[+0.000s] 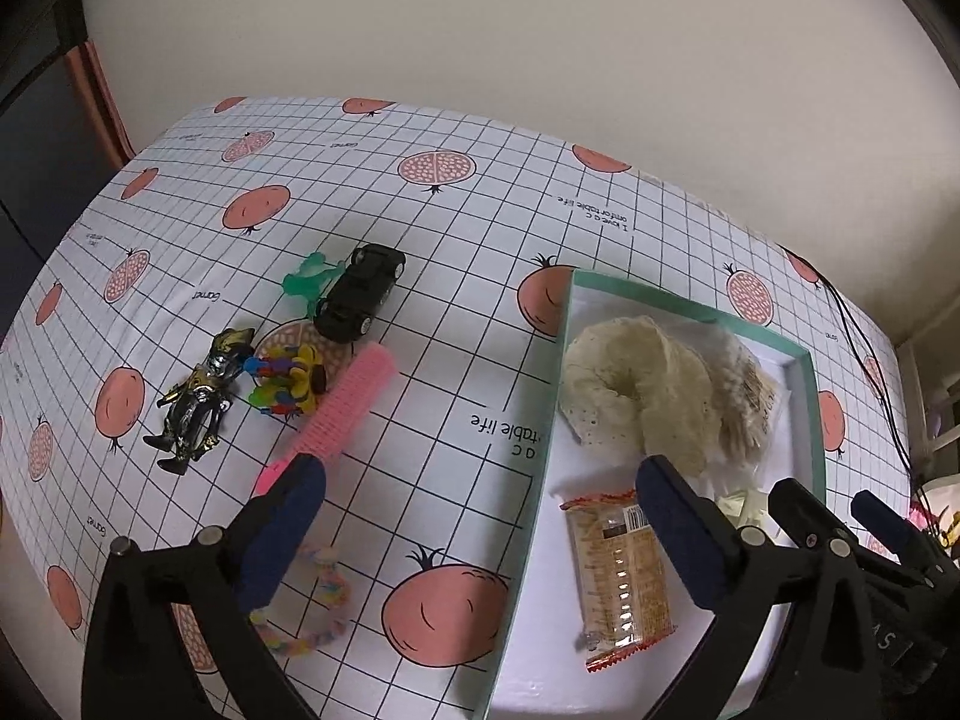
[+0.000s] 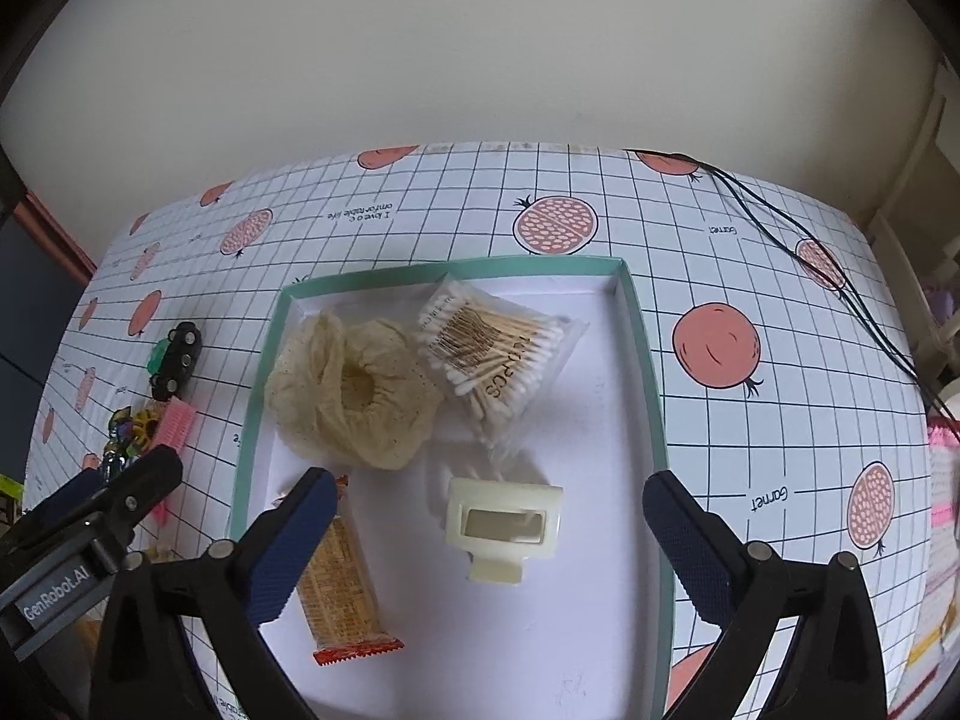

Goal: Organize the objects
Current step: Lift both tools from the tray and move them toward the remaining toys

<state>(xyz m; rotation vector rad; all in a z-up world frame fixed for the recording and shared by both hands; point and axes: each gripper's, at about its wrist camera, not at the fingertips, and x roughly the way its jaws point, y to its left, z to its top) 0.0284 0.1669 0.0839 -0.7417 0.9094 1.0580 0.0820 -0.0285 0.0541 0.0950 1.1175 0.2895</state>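
Both tongs hang wide apart and hold nothing: the left tongs (image 1: pixel 480 480) straddle the tray's (image 2: pixel 645 360) left wall, the right tongs (image 2: pixel 486 495) hover over the hair clip (image 2: pixel 504 525) inside. Toiletries and the snack packet (image 2: pixel 339 588) seem sorted into the tray, with toys left on the surface (image 1: pixel 450 228). The pink roller (image 1: pixel 342 414) lies just beside the left tongs' tip, its long axis running diagonally toward the toy car (image 1: pixel 360 294).

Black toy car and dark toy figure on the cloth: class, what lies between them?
In the left wrist view, a small multicoloured toy lies between the black toy car and the dark toy figure, close beside the figure.
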